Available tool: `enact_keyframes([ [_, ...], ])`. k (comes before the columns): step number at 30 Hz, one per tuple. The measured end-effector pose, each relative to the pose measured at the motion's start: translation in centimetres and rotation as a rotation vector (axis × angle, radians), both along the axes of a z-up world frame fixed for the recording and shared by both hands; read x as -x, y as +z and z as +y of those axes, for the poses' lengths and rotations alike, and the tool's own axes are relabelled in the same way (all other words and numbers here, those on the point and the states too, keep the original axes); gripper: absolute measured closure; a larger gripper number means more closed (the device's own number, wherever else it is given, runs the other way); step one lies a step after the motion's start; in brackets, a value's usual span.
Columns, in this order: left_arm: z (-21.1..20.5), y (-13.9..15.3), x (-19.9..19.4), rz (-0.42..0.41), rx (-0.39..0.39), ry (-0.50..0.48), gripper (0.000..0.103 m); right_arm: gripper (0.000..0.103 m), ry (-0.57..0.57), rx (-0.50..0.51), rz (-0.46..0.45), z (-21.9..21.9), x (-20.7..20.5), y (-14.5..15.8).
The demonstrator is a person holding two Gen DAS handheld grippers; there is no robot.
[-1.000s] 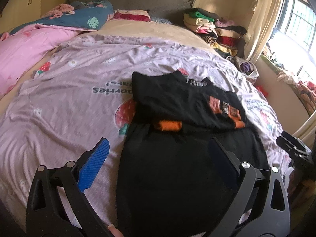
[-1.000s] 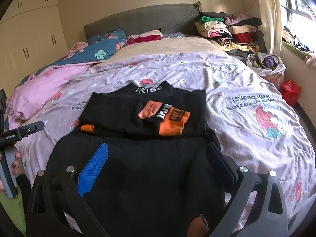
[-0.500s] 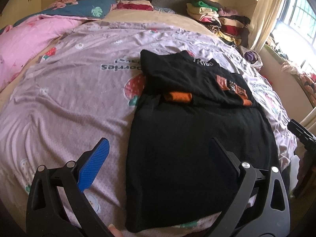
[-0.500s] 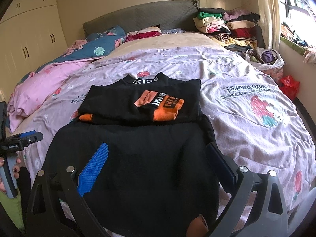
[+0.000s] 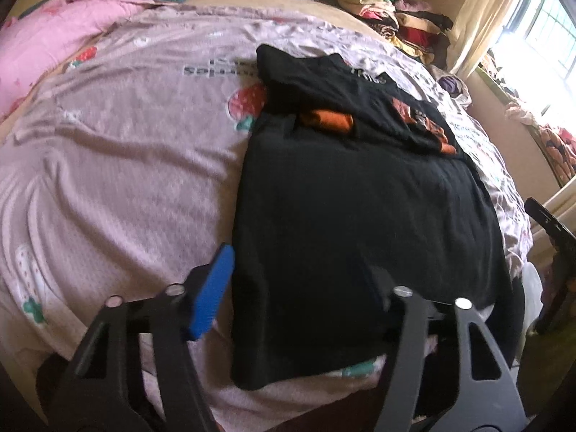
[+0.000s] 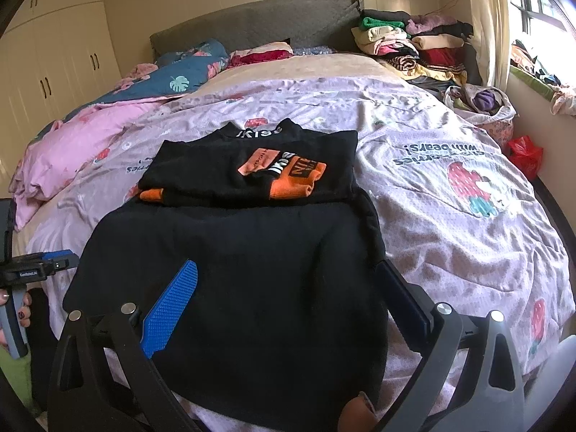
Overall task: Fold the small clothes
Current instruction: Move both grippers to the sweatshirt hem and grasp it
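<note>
The lilac bedspread carried a black garment spread flat at 6 o'clock, its far end already folded into a neat block with orange print at 12 o'clock, so roughly one fold looked done and the near half remained. The left gripper had just been closing over the garment's near left corner (pads not seen pressing cloth). The right gripper stood wide over the near hem, gripping nothing.
</note>
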State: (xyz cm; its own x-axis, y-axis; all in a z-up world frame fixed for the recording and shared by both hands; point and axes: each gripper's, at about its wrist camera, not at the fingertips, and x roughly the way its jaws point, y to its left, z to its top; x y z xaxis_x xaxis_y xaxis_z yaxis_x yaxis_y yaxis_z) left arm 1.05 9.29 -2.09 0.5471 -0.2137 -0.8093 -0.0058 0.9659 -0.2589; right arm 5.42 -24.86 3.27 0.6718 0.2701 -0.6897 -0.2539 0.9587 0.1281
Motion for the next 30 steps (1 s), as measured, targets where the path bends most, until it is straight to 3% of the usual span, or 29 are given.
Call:
enact_keyframes([
  [3, 0.3, -0.7, 0.3, 0.022, 0.025, 0.0, 0.059, 0.005, 0.0, 0.002, 0.006, -0.2, 0.3, -0.2],
  [13, 0.5, -1.9, 1.0, 0.061, 0.011, 0.001, 0.06, 0.005, 0.031, 0.022, 0.043, -1.1, 1.7, -1.3],
  [25, 0.8, -3.7, 2.1, 0.122, 0.038, -0.001, 0.06, 0.005, 0.065, 0.02, 0.174, -4.0, 4.2, -4.5],
  [27, 0.9, -3.8, 2.2, 0.123, 0.038, -0.001, 0.06, 0.014, 0.077, 0.027, 0.2, -4.3, 4.6, -5.2],
  [28, 0.9, -3.8, 2.3, 0.124, 0.038, -0.001, 0.06, 0.024, 0.081, 0.029, 0.212, -4.3, 4.8, -5.4],
  [30, 0.9, -3.9, 2.3, 0.124, 0.037, -0.002, 0.06, 0.028, 0.085, 0.036, 0.247, -4.6, 5.1, -6.2],
])
